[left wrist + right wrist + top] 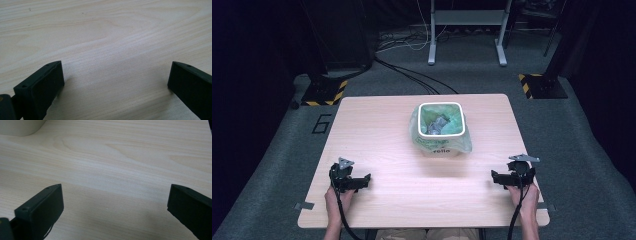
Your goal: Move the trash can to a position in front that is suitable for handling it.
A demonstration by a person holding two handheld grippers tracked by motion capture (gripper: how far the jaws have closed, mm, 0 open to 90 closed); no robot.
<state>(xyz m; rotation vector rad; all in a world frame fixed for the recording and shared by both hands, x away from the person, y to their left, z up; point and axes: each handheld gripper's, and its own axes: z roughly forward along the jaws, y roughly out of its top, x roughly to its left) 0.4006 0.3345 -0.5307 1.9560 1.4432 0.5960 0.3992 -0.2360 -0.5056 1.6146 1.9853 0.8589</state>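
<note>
Surface (377,150): pale wood, bare around both tongs; it carries everything here.

Bin (440,131): small white container, square rim, lined with a thin green-tinted bag whose film spills over the sides and bulges at the near wall. Dark printing on the film, not legible. It stands ahead of both tongs and between them, well apart from each, somewhat closer to the right tongs. Its pale lower corner (21,127) shows at the far left of the right gripper view.

Contents: something grey and crumpled (437,125) lies inside the bag; cannot tell what it is.

Left tongs (354,182): resting low on the surface at the near edge, jaws spread wide, nothing between them. The left gripper view confirms bare wood in the gap.

Right tongs (502,179): same posture on the other side, jaws wide apart and empty, pointing inward along the near edge.

Judgement: work on the bin and its liner has not started; both tongs have a long reach to make.

Risks from here:
- Bin looks light; a one-sided push or pull on the rim would likely slide or tip it, since nothing braces it.
- Bag film is thin and slack; a pinch that catches only a small fold could slip or tear.
- Pulling the liner up without the other tongs steadying the bin may lift the bin with it and spill the grey contents.
</note>
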